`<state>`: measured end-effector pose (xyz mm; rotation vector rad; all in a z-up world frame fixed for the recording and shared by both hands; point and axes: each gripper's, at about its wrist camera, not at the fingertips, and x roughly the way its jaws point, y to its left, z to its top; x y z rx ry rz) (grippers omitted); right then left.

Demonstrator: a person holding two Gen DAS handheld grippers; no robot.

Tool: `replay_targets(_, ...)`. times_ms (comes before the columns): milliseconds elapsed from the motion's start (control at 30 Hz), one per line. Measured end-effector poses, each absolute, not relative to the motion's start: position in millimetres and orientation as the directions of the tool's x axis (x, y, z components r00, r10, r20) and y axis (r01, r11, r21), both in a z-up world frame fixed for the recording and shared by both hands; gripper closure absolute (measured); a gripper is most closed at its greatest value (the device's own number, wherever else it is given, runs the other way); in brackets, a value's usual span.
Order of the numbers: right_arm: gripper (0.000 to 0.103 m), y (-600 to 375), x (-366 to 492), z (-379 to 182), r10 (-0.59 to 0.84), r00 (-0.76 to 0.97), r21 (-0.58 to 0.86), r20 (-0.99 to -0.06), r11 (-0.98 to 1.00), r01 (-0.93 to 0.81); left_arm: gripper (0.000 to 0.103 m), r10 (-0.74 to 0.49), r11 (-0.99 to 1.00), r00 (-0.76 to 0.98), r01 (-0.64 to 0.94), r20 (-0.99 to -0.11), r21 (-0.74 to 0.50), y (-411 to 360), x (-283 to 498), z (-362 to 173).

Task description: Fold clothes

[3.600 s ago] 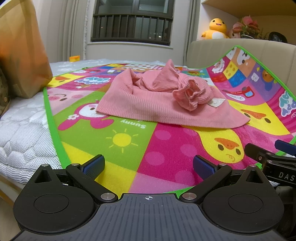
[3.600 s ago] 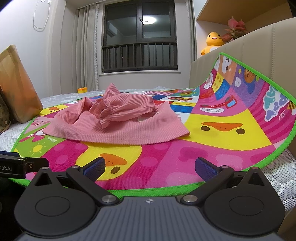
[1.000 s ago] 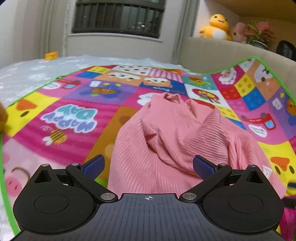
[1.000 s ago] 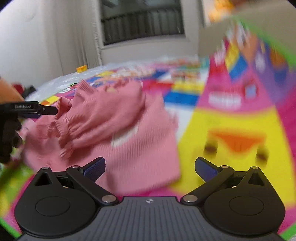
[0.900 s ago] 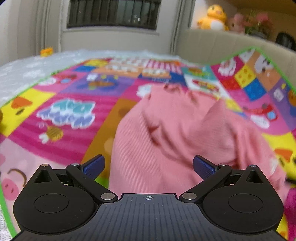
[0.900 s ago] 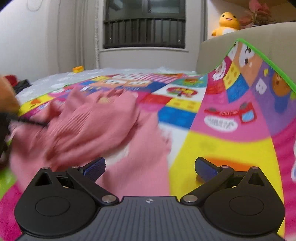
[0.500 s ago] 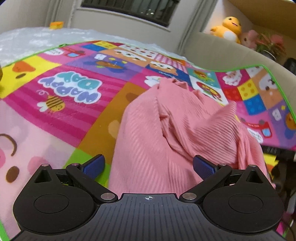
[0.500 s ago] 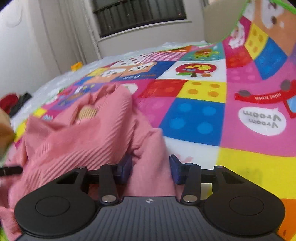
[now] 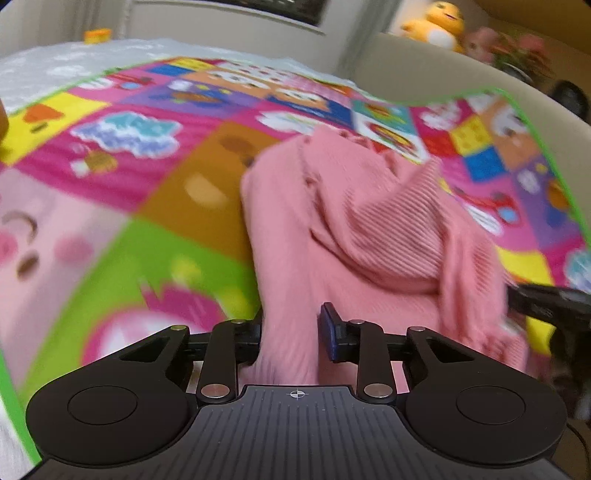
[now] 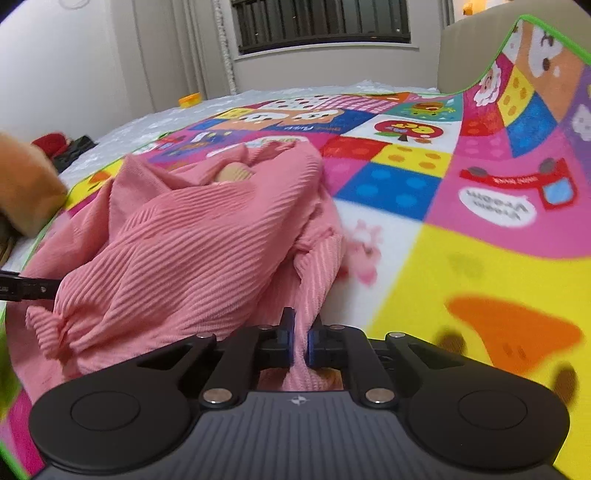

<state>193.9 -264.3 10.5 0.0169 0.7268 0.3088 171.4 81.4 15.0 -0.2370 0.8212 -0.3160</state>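
Note:
A pink ribbed garment (image 9: 369,229) lies crumpled on a colourful play mat (image 9: 110,155). My left gripper (image 9: 290,328) is shut on the garment's near left edge, with a thick fold of fabric between its fingers. In the right wrist view the same garment (image 10: 184,251) bunches to the left, and my right gripper (image 10: 301,339) is shut tight on a strip of its near right edge. The right gripper's black tip (image 9: 546,299) shows at the right of the left wrist view. The left gripper's tip (image 10: 26,288) pokes in from the left of the right wrist view.
The mat (image 10: 461,258) covers a white quilted bed and curls up against a beige headboard (image 9: 424,62) on the right. A yellow plush toy (image 9: 436,22) sits on the shelf above. A brown cushion (image 10: 26,184) lies at the left edge, a small yellow object (image 10: 190,99) far back.
Both grippers came forward from the mat's front edge to the garment. The right one closed on the fabric about half a second ago. The left one was open then and has now closed.

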Motion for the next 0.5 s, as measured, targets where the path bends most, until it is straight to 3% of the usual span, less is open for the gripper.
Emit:
replay_targets(133, 0.096, -279, 162, 15, 0.231, 0.726, 0.057, -0.648, 0.965, -0.256, 0.073, -0.440, 0.897, 0.596, 0.266, -0.671, -0.352, 72, 134, 21)
replay_targets(167, 0.093, -281, 157, 17, 0.203, 0.741, 0.029, -0.640, 0.970, -0.241, 0.069, -0.434, 0.901, 0.609, 0.283, -0.664, -0.329, 70, 128, 26)
replay_targets(233, 0.087, -284, 143, 25, 0.168, 0.775, -0.006, -0.610, 0.976, -0.216, 0.051, -0.415, 0.909, 0.650, 0.318, -0.636, -0.269, 65, 117, 41)
replay_targets(267, 0.080, -284, 134, 32, 0.170, 0.795, -0.006, -0.583, 0.977, -0.213, 0.033, -0.413, 0.910, 0.675, 0.337, -0.612, -0.243, 63, 114, 50)
replay_targets(300, 0.062, -282, 123, 39, 0.195, 0.811, 0.007, -0.552, 0.973, -0.229, 0.020, -0.414, 0.909, 0.698, 0.356, -0.585, -0.219, 61, 112, 59)
replay_targets(333, 0.051, -280, 112, 45, 0.222, 0.824, 0.021, -0.521, 0.969, -0.248, 0.015, -0.421, 0.905, 0.711, 0.375, -0.563, -0.203, 59, 112, 66)
replay_targets(367, 0.030, -274, 102, 50, 0.271, 0.827, 0.037, -0.492, 0.956, -0.291, 0.013, -0.430, 0.899, 0.720, 0.393, -0.544, -0.191, 55, 114, 72)
replay_targets(400, 0.020, -269, 91, 55, 0.319, 0.827, 0.052, -0.463, 0.941, -0.334, 0.012, -0.432, 0.898, 0.725, 0.403, -0.536, -0.179, 51, 117, 76)
replay_targets(500, 0.018, -238, 76, 55, 0.416, 0.784, 0.034, -0.461, 0.891, -0.452, 0.012, -0.397, 0.914, 0.740, 0.371, -0.542, -0.162, 40, 134, 75)
